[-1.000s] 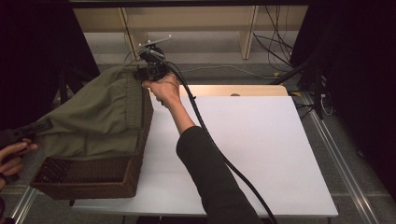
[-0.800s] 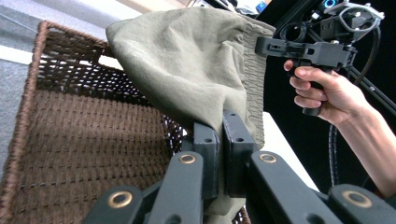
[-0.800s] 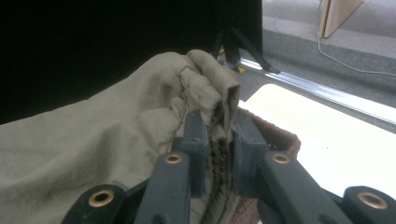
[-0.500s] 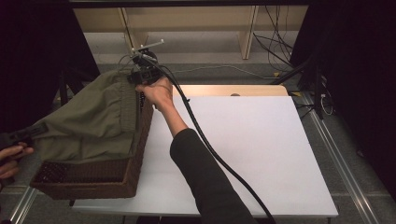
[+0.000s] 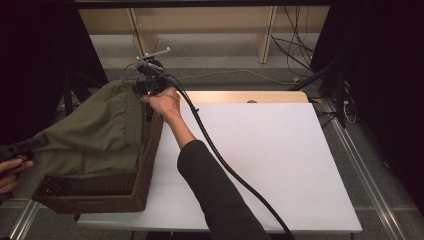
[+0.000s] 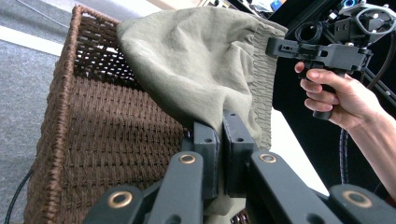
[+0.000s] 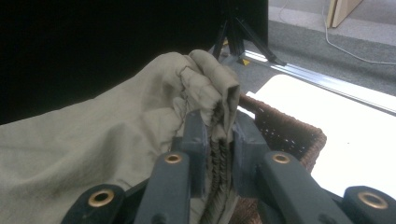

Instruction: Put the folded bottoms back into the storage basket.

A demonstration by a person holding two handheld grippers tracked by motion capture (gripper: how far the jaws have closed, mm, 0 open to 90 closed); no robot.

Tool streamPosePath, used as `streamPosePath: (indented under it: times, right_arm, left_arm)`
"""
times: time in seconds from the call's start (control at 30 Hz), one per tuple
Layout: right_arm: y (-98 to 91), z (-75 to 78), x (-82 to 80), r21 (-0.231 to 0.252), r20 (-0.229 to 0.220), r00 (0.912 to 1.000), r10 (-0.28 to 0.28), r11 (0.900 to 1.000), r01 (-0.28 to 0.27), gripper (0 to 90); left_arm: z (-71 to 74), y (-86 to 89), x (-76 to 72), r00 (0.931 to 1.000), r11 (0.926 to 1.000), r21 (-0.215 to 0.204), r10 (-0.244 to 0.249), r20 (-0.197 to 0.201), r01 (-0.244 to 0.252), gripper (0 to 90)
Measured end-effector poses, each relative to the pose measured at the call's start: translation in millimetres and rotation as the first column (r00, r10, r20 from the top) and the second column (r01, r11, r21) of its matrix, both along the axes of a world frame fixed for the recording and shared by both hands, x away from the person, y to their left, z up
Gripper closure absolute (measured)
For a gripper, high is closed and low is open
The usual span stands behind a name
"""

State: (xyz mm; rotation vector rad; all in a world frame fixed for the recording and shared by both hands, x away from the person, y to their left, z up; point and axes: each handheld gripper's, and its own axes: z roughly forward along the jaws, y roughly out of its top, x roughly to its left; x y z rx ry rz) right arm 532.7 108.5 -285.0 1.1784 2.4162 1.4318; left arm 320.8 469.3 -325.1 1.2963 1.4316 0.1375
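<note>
Both grippers are clamped on one olive-green garment point(image 5: 100, 135), which is stretched between them over a brown wicker basket point(image 5: 95, 192) at the left end of the white table point(image 5: 280, 165). From the high view, the right gripper point(image 5: 142, 90) sits at the basket's far corner with the right hand point(image 5: 162, 102) wrapped around its handle, so its jaws are hidden under hand and cloth; the left gripper point(image 5: 22, 146) is a dark shape at the frame's left edge, its tip hard to make out, and the left hand point(image 5: 11, 172) is cut off by the border. The garment's long axis runs from near left to far right, with the elastic waistband at the far end. Most of the basket's inside is covered by cloth. From the left gripper view, the left gripper point(image 6: 219, 144) has its jaws closed on a pinch of fabric, the garment point(image 6: 201, 60) rising away toward the right gripper point(image 6: 275, 46), whose jaw tips are hidden behind the waistband. From the right gripper view, the right gripper point(image 7: 219, 135) has its jaws pressed together on the gathered waistband, which bunches up above them, and the basket point(image 7: 289, 130) rim shows just behind.
</note>
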Motion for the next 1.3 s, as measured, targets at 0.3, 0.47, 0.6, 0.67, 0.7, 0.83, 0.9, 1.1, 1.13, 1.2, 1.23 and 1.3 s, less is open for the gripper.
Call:
streamPosePath:
  times: [0.3, 0.47, 0.6, 0.67, 0.7, 0.83, 0.9, 1.1, 1.13, 1.2, 1.23, 1.3]
  right_arm:
    - [4.1, -7.7, 0.5, -0.008, -0.008, 1.0, 0.003, 1.0, -0.004, 78.7]
    - [5.9, -11.5, 1.0, -0.01, -0.01, 0.9999, 0.004, 0.9999, -0.004, 78.6]
    - [6.9, -14.9, 0.9, -0.011, -0.015, 0.9999, 0.003, 0.9999, -0.004, 78.6]
    - [7.1, -16.5, 1.0, -0.013, -0.015, 0.9999, 0.003, 0.9999, -0.003, 78.6]
    - [7.3, -17.2, 1.1, -0.014, -0.018, 0.9998, 0.002, 0.9999, -0.002, 78.6]
    - [8.0, -20.5, 1.5, -0.016, -0.024, 0.9997, 0.002, 0.9999, -0.002, 78.5]
    - [8.4, -22.0, 1.5, -0.019, -0.022, 0.9998, 0.003, 0.9998, -0.004, 78.5]
    - [9.5, -26.3, 1.6, -0.02, -0.028, 0.9996, 0.002, 0.9998, -0.002, 78.4]
    - [9.7, -26.8, 1.7, -0.023, -0.029, 0.9996, 0.002, 0.9997, -0.003, 78.4]
    - [10.3, -27.9, 1.7, -0.021, -0.031, 0.9995, 0.003, 0.9998, -0.004, 78.3]
    - [10.5, -28.2, 1.7, -0.024, -0.031, 0.9995, 0.004, 0.9997, -0.004, 78.3]
    - [10.9, -29.1, 1.7, -0.024, -0.035, 0.9994, 0.005, 0.9997, -0.006, 78.3]
  left_arm:
    - [-5.8, -0.5, 2.9, 0.9997, 0.9999, 0.014, 0.007, -0.024, -0.007, 85.5]
    - [-7.5, 0.2, 3.4, 0.9996, 0.9999, 0.014, 0.005, -0.027, -0.004, 85.5]
    - [-11.0, 2.1, 4.5, 0.9993, 1.0, 0.008, 0.004, -0.038, -0.003, 85.5]
    - [-12.4, 2.9, 4.8, 0.9991, 1.0, 0.006, 0.003, -0.042, -0.003, 85.5]
    - [-12.9, 3.0, 5.1, 0.9991, 1.0, 0.006, 0.003, -0.043, -0.003, 85.5]
    - [-14.5, 2.8, 5.6, 0.9987, 0.9999, 0.011, 0.007, -0.05, -0.006, 85.5]
    - [-15.0, 2.7, 5.8, 0.9985, 0.9999, 0.01, 0.007, -0.054, -0.007, 85.5]
    - [-16.7, 2.9, 6.6, 0.9979, 0.9998, 0.018, 0.008, -0.064, -0.006, 85.4]
    - [-17.2, 2.9, 7.0, 0.9978, 0.9998, 0.018, 0.008, -0.066, -0.006, 85.5]
    - [-18.2, 3.2, 7.3, 0.9975, 0.9998, 0.018, 0.008, -0.07, -0.007, 85.4]
    - [-18.7, 3.5, 7.4, 0.9974, 0.9998, 0.021, 0.009, -0.072, -0.008, 85.4]
    - [-19.4, 4.0, 7.3, 0.9971, 0.9997, 0.022, 0.012, -0.076, -0.01, 85.4]
